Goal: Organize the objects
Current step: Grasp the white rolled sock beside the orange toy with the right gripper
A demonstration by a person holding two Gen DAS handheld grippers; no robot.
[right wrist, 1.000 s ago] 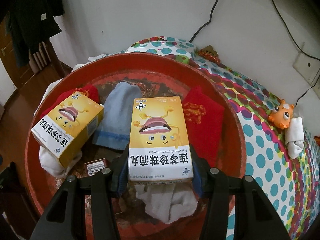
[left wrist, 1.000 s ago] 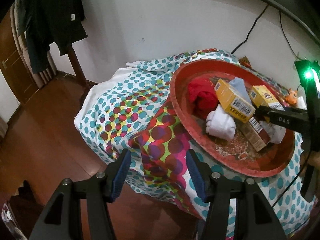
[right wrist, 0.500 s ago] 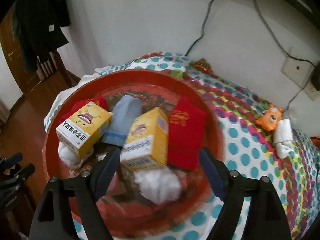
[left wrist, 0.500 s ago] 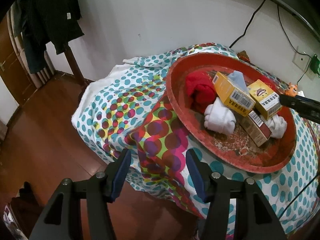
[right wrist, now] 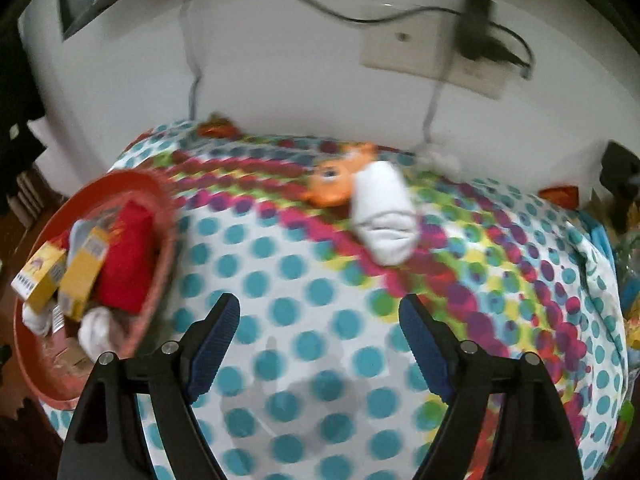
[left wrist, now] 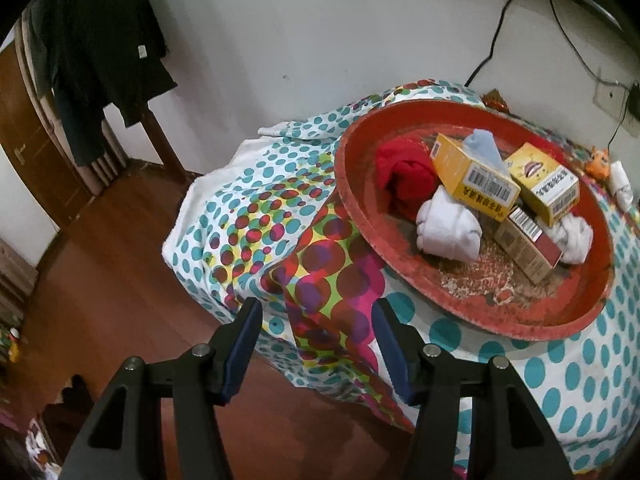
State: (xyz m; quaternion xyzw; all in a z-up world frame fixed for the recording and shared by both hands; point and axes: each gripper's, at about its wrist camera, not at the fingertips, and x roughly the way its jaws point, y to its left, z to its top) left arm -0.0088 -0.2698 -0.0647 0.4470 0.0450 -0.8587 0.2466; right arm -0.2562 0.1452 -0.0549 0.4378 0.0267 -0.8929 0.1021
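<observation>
A round red tray (left wrist: 348, 184) lies on the dotted tablecloth (left wrist: 248, 232). It holds two yellow boxes (left wrist: 472, 180) (left wrist: 548, 188), a brown box (left wrist: 524, 248), rolled white socks (left wrist: 448, 232), a red cloth (left wrist: 404, 172) and a pale blue sock (left wrist: 486, 148). My left gripper (left wrist: 316, 332) is open and empty, hanging over the cloth's front corner, short of the tray. My right gripper (right wrist: 320, 312) is open and empty above bare cloth. The tray (right wrist: 160, 264) is to its left. A rolled white sock (right wrist: 384, 216) and an orange toy (right wrist: 332, 184) lie beyond it near the wall.
A wall socket (right wrist: 432, 60) with a plug and cables sits above the table's far edge. Dark clothes (left wrist: 100, 60) hang on a wooden stand at the left, above the wooden floor (left wrist: 100, 280). Colourful clutter (right wrist: 624, 264) lies past the table's right end.
My right gripper let go of the yellow box in the tray, opened wide and swung right over the cloth toward the white sock. The left gripper stayed almost still.
</observation>
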